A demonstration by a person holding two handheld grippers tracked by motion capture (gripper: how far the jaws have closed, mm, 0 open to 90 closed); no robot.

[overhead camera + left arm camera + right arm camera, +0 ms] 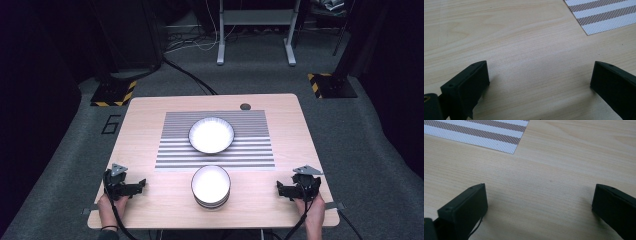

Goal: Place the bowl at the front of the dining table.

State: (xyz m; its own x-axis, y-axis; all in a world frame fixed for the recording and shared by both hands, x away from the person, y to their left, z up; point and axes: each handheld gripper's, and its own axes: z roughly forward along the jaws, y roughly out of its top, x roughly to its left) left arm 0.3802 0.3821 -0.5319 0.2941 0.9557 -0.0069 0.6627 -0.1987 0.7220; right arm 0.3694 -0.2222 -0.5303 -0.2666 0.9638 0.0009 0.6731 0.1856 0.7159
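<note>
Both grippers, left (141, 184) and right (279, 188), rest with jaws wide, empty, at nine and three o'clock of stacked bowls (211, 186), seemingly poised to reach.

table (150, 150): light wood | mat (175, 150): grey-white stripes | bowls (211, 186): white | grippers: black

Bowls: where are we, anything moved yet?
Done, by the look of it: one bowl sits on the striped mat. In hand: nothing. The left gripper and right gripper rest open on the table at either side, with bare wood between their jaws. Left, probably: the stack of bowls in front of the mat, untouched.
</note>
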